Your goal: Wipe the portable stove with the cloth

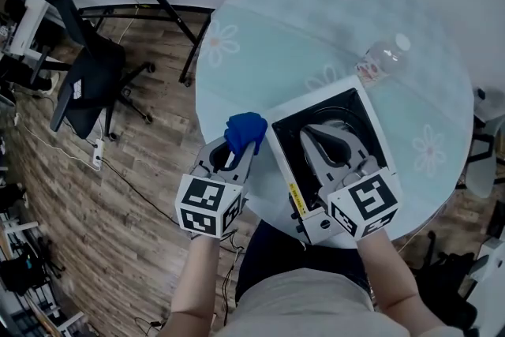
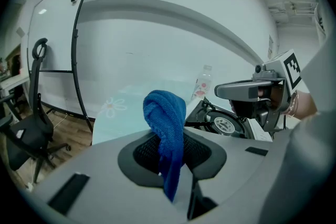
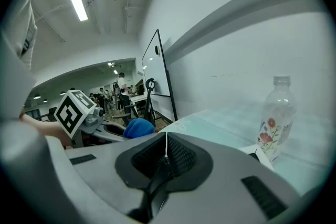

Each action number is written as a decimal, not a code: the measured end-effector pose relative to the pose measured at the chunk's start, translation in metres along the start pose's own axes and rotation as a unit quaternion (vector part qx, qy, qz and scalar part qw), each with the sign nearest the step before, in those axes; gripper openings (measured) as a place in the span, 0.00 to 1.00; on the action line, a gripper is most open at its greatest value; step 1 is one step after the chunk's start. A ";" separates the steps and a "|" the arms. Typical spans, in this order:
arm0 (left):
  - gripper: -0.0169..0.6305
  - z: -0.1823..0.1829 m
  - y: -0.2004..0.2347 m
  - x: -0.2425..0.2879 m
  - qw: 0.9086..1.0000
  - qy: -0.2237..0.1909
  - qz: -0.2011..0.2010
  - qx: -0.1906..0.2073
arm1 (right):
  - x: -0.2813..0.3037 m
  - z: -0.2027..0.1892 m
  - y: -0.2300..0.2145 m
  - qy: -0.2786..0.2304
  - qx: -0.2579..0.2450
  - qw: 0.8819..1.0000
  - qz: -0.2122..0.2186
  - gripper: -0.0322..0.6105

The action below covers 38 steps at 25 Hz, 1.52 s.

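stove (image 1: 351, 108) on table (image 1: 300, 20), bottle (image 1: 384, 58) behind it, cloth (image 1: 245, 130) at its left

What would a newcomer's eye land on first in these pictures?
The bright blue cloth stands out, pinched in the left gripper just left of the portable stove. The stove, black top in a white frame, sits at the near edge of a round pale table, with the right gripper shut and empty over it.

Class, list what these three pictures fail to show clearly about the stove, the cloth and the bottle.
1. Burner of the stove: head view, mostly covered by the right tool.
2. Lower end of the cloth: left gripper view, pinched out of sight in the left tool.
3. Label wording on the bottle: right gripper view, too small and blurred.
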State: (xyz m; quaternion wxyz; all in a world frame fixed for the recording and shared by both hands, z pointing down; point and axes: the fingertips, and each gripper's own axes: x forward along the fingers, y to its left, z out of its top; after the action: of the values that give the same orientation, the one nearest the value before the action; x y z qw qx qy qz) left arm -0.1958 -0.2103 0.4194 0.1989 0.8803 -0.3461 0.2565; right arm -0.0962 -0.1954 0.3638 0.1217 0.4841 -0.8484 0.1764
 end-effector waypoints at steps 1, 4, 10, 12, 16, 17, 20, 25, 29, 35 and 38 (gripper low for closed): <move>0.17 -0.001 0.001 0.002 1.000 0.004 0.001 0.001 | 0.000 -0.002 0.000 0.000 0.001 1.000 0.000 0.09; 0.17 -0.005 0.002 0.006 1.000 0.013 0.002 0.008 | 0.000 -0.008 0.001 0.005 0.006 1.000 -0.001 0.09; 0.17 -0.011 0.000 0.019 0.999 0.030 -0.003 0.023 | -0.002 -0.012 -0.003 0.010 0.011 1.000 -0.011 0.09; 0.17 -0.014 0.000 0.023 0.999 0.037 -0.004 0.027 | -0.003 -0.012 -0.004 0.009 0.013 1.000 -0.012 0.09; 0.17 -0.019 -0.004 0.029 0.999 0.044 -0.013 0.029 | -0.003 -0.011 -0.006 0.008 0.011 1.000 -0.014 0.09; 0.17 -0.020 -0.005 0.030 0.998 0.046 -0.015 0.032 | -0.003 -0.011 -0.007 0.008 0.013 1.000 -0.015 0.09; 0.17 -0.021 -0.007 0.036 0.998 0.050 -0.016 0.037 | -0.004 -0.014 -0.009 0.008 0.020 1.000 -0.019 0.09; 0.17 -0.025 -0.008 0.040 0.998 0.053 -0.018 0.035 | -0.004 -0.015 -0.008 0.008 0.022 1.000 -0.019 0.09; 0.17 -0.028 -0.008 0.041 0.998 0.056 -0.017 0.036 | -0.004 -0.015 -0.006 0.006 0.021 1.000 -0.017 0.09; 0.17 -0.032 -0.012 0.041 0.996 0.065 -0.010 0.058 | -0.010 -0.017 -0.007 0.005 0.021 1.000 -0.022 0.09; 0.17 -0.033 -0.014 0.041 0.994 0.066 -0.008 0.086 | -0.014 -0.017 -0.007 0.004 0.023 0.999 -0.025 0.09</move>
State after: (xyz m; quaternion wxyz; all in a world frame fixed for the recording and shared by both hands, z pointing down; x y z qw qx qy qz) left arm -0.1705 -0.2048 0.4671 0.1468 0.8780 -0.3022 0.3409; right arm -0.0827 -0.1813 0.3752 0.1182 0.5074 -0.8311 0.1947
